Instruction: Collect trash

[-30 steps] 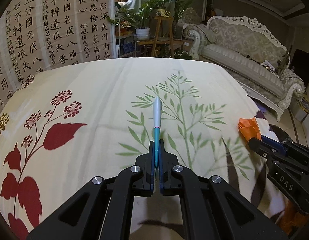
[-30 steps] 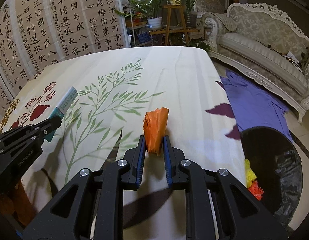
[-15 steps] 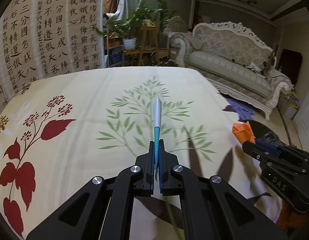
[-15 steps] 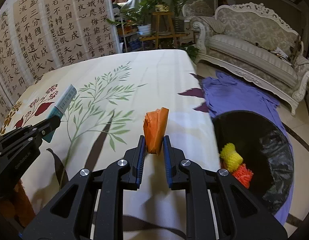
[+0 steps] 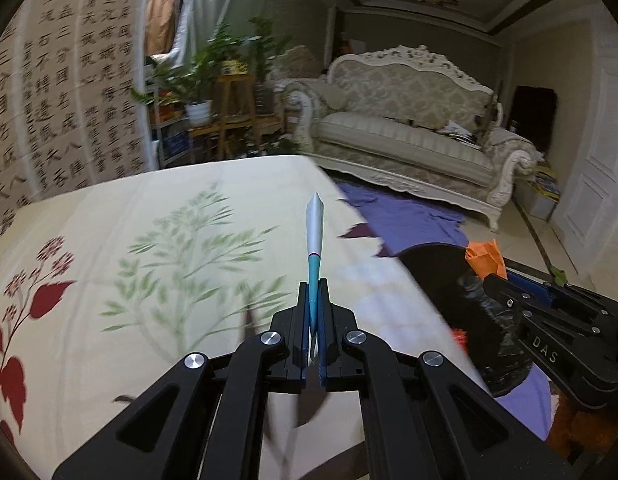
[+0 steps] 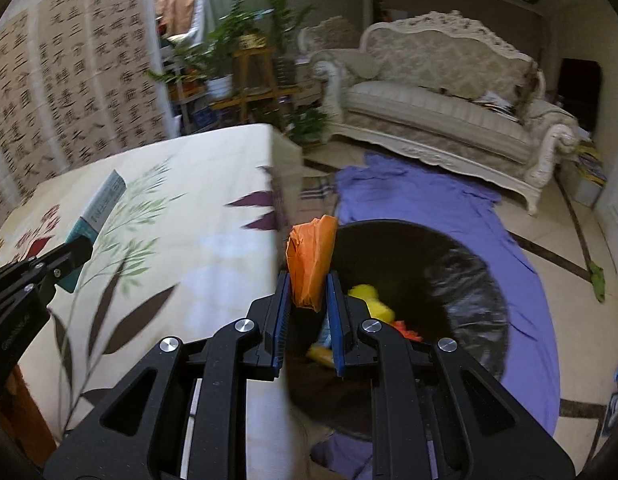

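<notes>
My left gripper (image 5: 314, 300) is shut on a flat teal and silver wrapper (image 5: 314, 236), held edge-on above the table's right edge; the same wrapper (image 6: 99, 204) shows at the left of the right wrist view. My right gripper (image 6: 309, 292) is shut on a crumpled orange paper (image 6: 312, 256), hanging at the near rim of a black bin bag (image 6: 461, 280) on the floor. That orange paper (image 5: 485, 258) also shows at the right of the left wrist view, over the bin bag (image 5: 441, 268). Yellow trash (image 6: 371, 300) and orange trash (image 6: 405, 328) lie inside the bag.
The table (image 6: 181, 200) wears a cream cloth printed with leaves and red flowers. A purple cloth (image 6: 409, 196) lies on the tiled floor under the bin. A pale sofa (image 6: 441, 96), potted plants (image 6: 225, 64) on wooden stands and a calligraphy screen (image 6: 69, 80) stand behind.
Both grippers have swung to the right, away from the table's middle towards the bin. The orange paper now hangs at the bag's rim, and the wrapper is over the table's right edge.
</notes>
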Action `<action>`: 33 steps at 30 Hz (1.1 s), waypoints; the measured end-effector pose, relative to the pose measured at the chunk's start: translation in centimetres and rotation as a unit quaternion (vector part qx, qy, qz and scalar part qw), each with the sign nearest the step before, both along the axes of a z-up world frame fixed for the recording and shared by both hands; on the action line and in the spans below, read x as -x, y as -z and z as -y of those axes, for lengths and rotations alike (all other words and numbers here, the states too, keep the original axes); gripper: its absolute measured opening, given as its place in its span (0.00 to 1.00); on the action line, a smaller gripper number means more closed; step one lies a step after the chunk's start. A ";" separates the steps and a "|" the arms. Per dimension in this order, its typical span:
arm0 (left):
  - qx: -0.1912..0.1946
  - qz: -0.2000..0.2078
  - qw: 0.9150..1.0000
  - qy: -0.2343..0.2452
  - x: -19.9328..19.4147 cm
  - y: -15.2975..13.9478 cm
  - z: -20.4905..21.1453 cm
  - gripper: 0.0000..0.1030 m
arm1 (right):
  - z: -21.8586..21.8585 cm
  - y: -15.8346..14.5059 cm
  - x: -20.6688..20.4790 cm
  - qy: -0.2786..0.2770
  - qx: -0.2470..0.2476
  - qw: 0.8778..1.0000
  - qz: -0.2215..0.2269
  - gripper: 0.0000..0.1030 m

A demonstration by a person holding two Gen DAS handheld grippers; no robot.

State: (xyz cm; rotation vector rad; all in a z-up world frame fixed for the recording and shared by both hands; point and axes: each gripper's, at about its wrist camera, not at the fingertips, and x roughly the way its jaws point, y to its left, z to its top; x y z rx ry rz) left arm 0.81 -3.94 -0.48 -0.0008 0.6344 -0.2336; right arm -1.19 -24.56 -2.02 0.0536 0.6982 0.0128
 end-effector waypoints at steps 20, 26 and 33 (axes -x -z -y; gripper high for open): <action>-0.032 -0.004 0.996 0.079 -3.8 1.5 10.2 0.04 | 7.4 2.0 -2.0 0.068 -0.009 0.998 0.002 0.17; -0.044 -0.015 0.995 0.083 -4.6 2.0 11.9 0.11 | 8.1 2.2 -2.5 0.072 -0.014 0.997 0.006 0.31; -0.041 -0.016 0.997 0.069 -4.5 2.1 11.9 0.52 | 9.2 2.2 -2.4 0.090 -0.018 0.996 0.010 0.40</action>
